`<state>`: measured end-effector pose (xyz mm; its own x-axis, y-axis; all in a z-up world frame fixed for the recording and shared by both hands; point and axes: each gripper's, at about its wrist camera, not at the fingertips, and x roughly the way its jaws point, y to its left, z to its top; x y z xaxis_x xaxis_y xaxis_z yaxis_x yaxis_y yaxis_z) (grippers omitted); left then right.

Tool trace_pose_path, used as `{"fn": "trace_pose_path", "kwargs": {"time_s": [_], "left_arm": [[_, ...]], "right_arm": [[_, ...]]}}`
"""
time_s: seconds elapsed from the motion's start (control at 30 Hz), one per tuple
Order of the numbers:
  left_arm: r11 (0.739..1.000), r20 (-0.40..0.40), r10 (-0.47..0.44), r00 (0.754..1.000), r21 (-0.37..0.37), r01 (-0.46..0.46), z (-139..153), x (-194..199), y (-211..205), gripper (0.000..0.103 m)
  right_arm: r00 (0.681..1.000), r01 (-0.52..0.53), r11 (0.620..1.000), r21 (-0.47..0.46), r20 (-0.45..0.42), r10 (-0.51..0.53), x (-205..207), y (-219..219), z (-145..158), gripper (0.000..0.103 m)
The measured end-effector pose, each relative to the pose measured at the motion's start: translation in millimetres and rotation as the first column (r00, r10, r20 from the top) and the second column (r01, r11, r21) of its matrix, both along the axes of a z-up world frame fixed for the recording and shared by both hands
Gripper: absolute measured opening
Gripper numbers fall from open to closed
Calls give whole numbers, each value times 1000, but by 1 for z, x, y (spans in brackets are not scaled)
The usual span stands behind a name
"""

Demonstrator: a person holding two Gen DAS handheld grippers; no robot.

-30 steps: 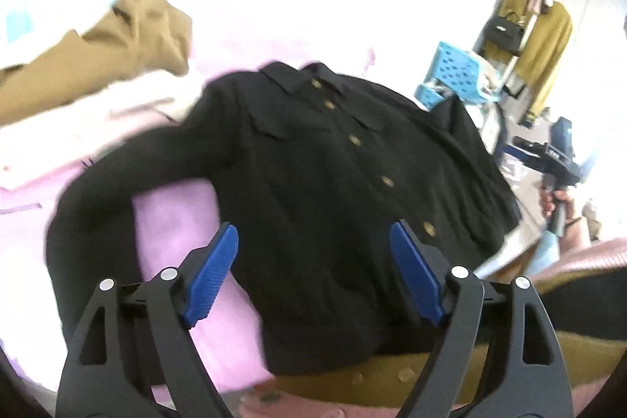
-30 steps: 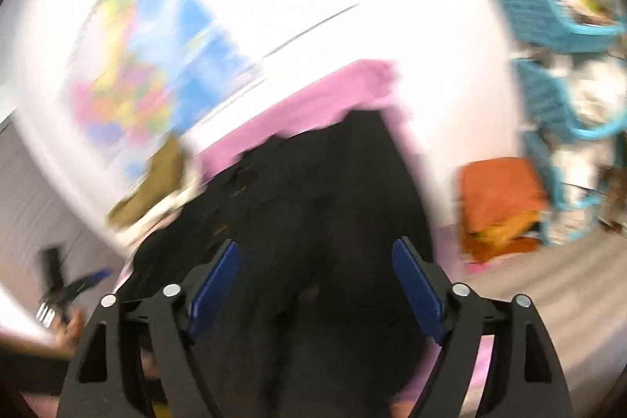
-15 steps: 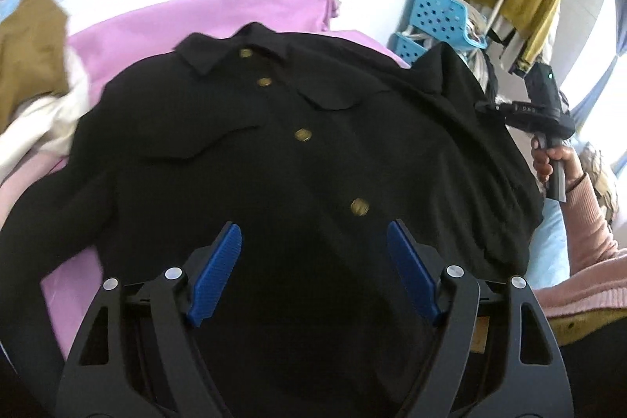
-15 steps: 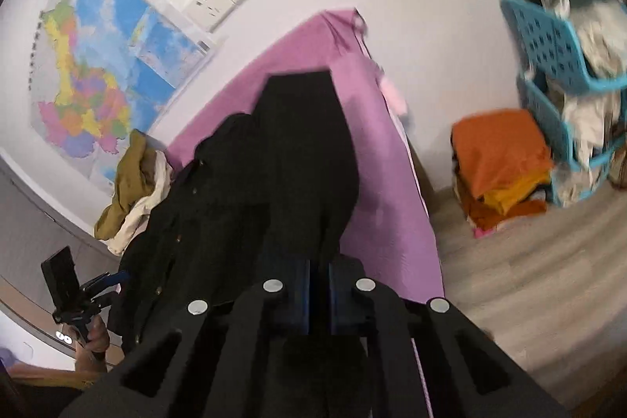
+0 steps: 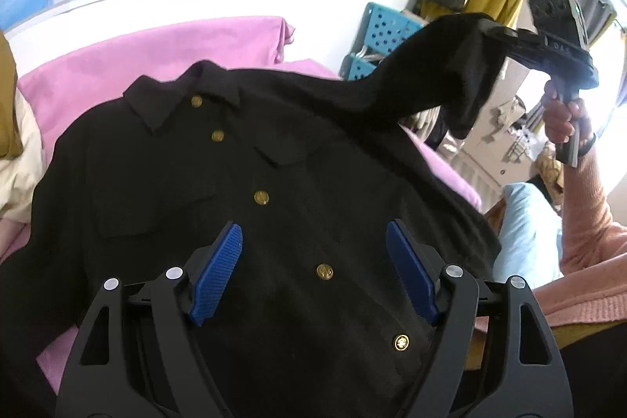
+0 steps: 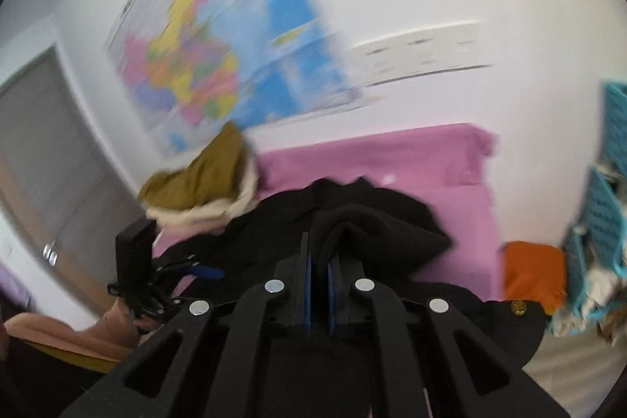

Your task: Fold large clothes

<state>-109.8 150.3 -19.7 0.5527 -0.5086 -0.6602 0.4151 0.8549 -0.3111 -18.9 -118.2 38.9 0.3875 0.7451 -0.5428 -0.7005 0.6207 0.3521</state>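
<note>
Since a second ago the black jacket's sleeve (image 5: 450, 65) has been lifted off the pink bed (image 5: 156, 53) to the upper right of the left wrist frame, clenched in the right hand-held gripper (image 6: 319, 261), whose blue pads were spread then and now pinch the cloth. Most of the black jacket (image 5: 274, 202) lies buttoned-side up across the frame's centre, collar toward the wall. Released and holding nothing, the left hand-held gripper (image 5: 313, 277) hovers over its lower front.
</note>
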Motion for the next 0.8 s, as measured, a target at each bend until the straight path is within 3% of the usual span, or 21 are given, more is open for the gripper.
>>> {"fn": "trace_pose_path", "kwargs": {"time_s": [0.13,0.17,0.23,0.27,0.3,0.37,0.53,0.6,0.73,0.77,0.8], "left_arm": [[1000,20,21,1000,-21,-20,5,-2,12,79],[999,21,25,999,-25,-25,5,-3,14,79],[999,21,41,999,-17,-41,4,-6,19,79],[999,17,49,999,-13,-48,3,-7,21,80],[998,9,56,998,-11,-56,1,-7,24,80],[997,-4,71,998,-7,-71,-3,-9,29,80],[998,-18,67,998,4,-67,-11,-5,31,80],[999,-27,51,998,-3,-51,-14,0,28,80],[1000,-51,26,998,-13,-27,-23,14,22,80],[1000,-59,20,998,-15,-21,-25,18,19,80],[1000,-63,14,998,-18,-15,-26,20,18,80]], "right_arm": [[988,-137,988,-78,-79,130,14,85,-27,15],[980,-172,980,-99,-120,160,20,109,-42,22],[961,-221,968,-118,-195,196,26,141,-67,50],[955,-227,965,-129,-224,195,30,153,-77,69],[953,-218,967,-132,-242,182,33,159,-86,76],[946,-206,971,-123,-278,166,38,161,-97,76],[982,-61,991,-118,-184,38,36,104,-90,78],[989,7,989,-150,-148,-30,34,83,-91,83],[975,69,982,-174,-199,-104,21,36,-117,84],[971,74,979,-189,-208,-114,19,30,-125,83],[969,69,979,-193,-218,-112,16,26,-131,73]]}}
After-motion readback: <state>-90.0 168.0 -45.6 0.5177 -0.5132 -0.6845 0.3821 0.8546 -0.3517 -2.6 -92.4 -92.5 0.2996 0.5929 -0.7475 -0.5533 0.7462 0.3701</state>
